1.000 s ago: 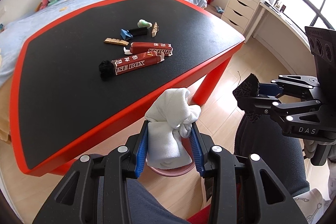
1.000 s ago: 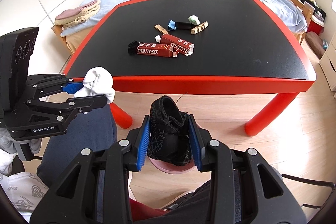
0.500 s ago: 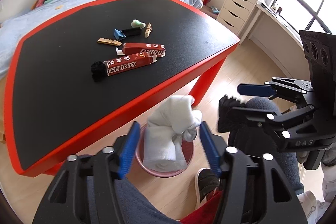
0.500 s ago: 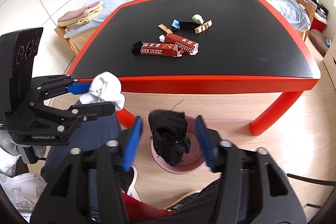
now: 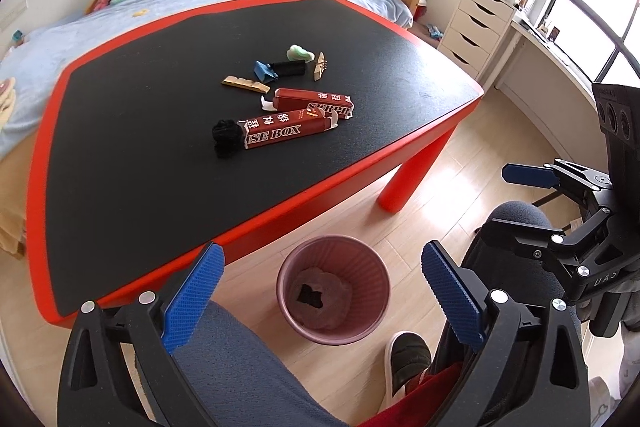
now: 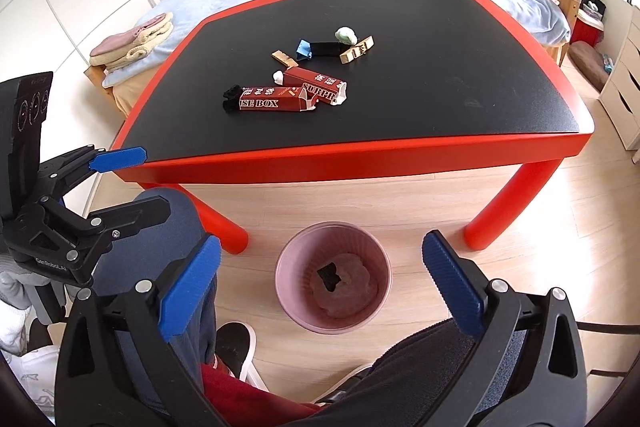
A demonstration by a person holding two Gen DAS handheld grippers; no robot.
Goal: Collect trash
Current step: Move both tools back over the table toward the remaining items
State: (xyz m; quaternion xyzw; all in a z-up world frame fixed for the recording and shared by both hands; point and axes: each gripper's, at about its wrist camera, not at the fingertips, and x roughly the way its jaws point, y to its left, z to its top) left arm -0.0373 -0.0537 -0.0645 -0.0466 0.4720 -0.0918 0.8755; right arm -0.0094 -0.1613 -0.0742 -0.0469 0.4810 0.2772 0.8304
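1. A second ago each gripper held a crumpled piece over the bin: the left gripper (image 5: 320, 291) a white one, the right gripper (image 6: 320, 281) a black one. Now both have their jaws spread wide and hold nothing, so both pieces have dropped.

2. The pink bin (image 5: 362, 333) stands on the wooden floor in the lower centre of both views, just in front of the red table (image 6: 360, 157) and between the person's knees. Inside it I see a pale mass with a small black piece (image 6: 329, 275) on top (the pale mass looks pinkish in the bin's shade, so I cannot say for sure that it is the white piece).

3. For the task this means that one round is finished, but the collecting is not. On the black table top, in the upper centre of the frame, more trash waits:
   - two red cartons (image 5: 296, 125), one partly over the other, with torn open ends;
   - a black wad (image 5: 227, 137) touching the left end of the nearer carton;
   - a small white scrap (image 6: 277, 76) at the end of the farther carton;
   - behind them a black and blue wrapper (image 5: 280, 69), a pale green lump (image 5: 300, 53) and two tan strips (image 5: 245, 84).

4. My judgement: both grippers are free, so the next move is probably a reach up to the table for the cartons, which lie nearest.
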